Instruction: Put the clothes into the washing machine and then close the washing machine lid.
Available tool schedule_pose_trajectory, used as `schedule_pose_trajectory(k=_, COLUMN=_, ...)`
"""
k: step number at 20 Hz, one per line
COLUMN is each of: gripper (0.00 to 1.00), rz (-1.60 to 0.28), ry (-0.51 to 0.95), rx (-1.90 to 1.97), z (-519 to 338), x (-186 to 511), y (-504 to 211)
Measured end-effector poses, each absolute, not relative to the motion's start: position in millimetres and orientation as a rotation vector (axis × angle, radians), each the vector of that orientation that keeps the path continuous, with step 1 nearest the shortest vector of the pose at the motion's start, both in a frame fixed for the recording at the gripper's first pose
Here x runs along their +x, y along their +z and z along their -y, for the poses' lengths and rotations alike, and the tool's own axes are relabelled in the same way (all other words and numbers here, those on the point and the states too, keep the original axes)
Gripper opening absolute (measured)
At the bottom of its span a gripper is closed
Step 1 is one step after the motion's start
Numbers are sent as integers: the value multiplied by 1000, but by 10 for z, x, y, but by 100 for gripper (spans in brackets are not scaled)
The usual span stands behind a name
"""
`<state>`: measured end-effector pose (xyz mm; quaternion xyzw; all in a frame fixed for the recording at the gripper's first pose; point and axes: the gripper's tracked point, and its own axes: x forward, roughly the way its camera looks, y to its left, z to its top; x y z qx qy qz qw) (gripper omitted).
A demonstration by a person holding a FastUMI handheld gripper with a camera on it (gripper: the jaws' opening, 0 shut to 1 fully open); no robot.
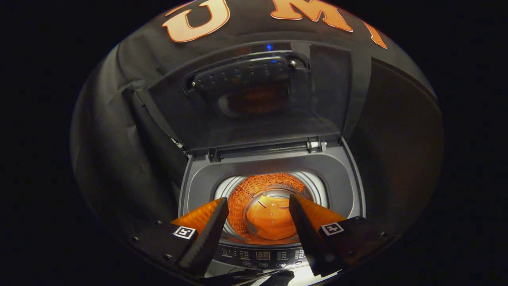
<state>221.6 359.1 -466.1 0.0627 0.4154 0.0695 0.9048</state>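
Your tongs [258, 206] stand wide open above the washer [274, 167], with nothing held between the two fingers [212, 226]. Each finger reaches forward over the front of the machine, and the drum [262, 190] shows through the gap between them.

The lid [254, 99] is raised and leans back toward the booth wall [119, 119]. Its panel is partly see-through and reflective; a dark ribbed part and a dim orange glow show in it, but you cannot tell whether these lie on the lid or are mirrored from below. A small blue light [269, 47] sits near its top edge. The hinge [270, 147] runs along the back of the grey top deck [198, 178].

Inside the drum, the perforated wall appears orange, and a smooth orange mass [270, 222] lies at the bottom, just ahead of and between the fingers. Whether this mass is the clothes or the drum floor in tinted light cannot be determined; no folds or seams are distinct. The fingers hide both sides of the drum opening.

The control panel [262, 255] lies below the drum, between the finger bases; its markings are too small to make out. Below it, a bright patch and some dark shapes are cut off and cannot be identified. The surroundings of the washer are dark.
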Motion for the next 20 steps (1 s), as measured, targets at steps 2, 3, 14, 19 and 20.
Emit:
schedule_pose_trajectory(k=2, gripper=99, rz=-832, ry=147, rx=130, z=-3607, x=2275, y=-4485)
schedule_pose_trajectory(k=3, gripper=99, rz=-815, ry=150, rx=140, z=-3631, x=2320, y=-4372)
schedule_pose_trajectory(k=14, gripper=99, rz=-584, ry=166, rx=131, z=-3686, x=3166, y=-3291)
schedule_pose_trajectory(k=19, gripper=99, rz=-519, ry=154, rx=102, z=-3640, x=3483, y=-2964)
schedule_pose_trajectory(k=20, gripper=98, rz=-509, ry=151, rx=97, z=-3633, x=3536, y=-2908)
